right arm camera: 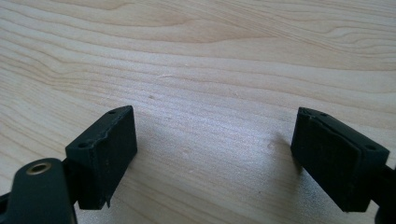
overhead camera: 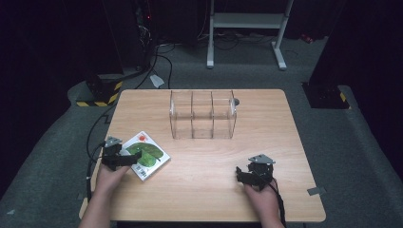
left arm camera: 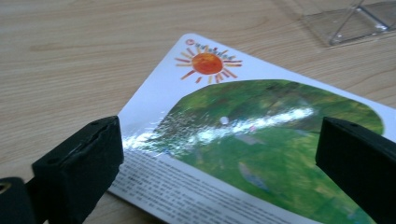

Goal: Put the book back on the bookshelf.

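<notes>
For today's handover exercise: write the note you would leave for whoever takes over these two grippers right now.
Left gripper: open, jaws either side of the picture book, not gripping.
Right gripper: open over bare table at near right.
Book: flat near the table's left edge.
Clear three-slot rack: upright at the far middle, slots look empty.
Done: nothing moved, by the look of it.
Left: probably grip the book and stand it in a slot.

A white-bordered book (left arm camera: 243, 140) carried an orange sun and a glossy green leaf above lines of black print. It lay on a pale wood-grain table (overhead camera: 204, 175), beside a clear plastic organiser (overhead camera: 203, 115). Both grippers (overhead camera: 124, 160) (overhead camera: 247, 176) were black.
</notes>
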{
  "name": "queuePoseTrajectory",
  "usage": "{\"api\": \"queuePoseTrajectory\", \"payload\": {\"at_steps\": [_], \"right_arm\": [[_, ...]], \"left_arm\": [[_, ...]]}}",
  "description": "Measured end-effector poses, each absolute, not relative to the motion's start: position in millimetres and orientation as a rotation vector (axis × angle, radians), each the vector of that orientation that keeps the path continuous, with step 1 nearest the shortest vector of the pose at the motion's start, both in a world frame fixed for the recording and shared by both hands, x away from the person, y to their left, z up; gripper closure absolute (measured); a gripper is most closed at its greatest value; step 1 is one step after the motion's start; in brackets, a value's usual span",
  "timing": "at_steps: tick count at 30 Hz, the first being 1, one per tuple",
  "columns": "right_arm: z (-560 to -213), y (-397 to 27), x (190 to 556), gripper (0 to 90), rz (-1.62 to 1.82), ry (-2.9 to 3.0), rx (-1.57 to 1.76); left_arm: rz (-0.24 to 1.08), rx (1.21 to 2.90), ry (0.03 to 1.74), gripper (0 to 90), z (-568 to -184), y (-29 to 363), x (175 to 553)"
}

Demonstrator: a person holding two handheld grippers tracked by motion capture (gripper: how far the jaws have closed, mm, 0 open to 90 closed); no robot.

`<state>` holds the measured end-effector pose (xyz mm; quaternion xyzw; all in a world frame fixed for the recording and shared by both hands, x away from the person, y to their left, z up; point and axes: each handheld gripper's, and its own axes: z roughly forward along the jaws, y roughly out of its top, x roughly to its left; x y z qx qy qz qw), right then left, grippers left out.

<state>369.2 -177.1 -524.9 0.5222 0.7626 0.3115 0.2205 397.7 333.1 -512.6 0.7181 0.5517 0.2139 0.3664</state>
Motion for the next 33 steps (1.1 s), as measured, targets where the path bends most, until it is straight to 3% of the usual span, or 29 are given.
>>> {"api": "queuePoseTrajectory", "payload": {"at_steps": [10, 33], "right_arm": [[-524.8, -177.3, 368.9, 14.8, 0.863, 2.113, 1.436], [-525.0, -177.8, 368.4, 15.1, 0.866, 2.118, 1.424]], "left_arm": [[0.532, 1.820, 1.472, 0.9, -518.2, 349.5, 402.6], [0.532, 1.868, 1.504, 0.0, -524.4, 346.1, 406.2]]}}
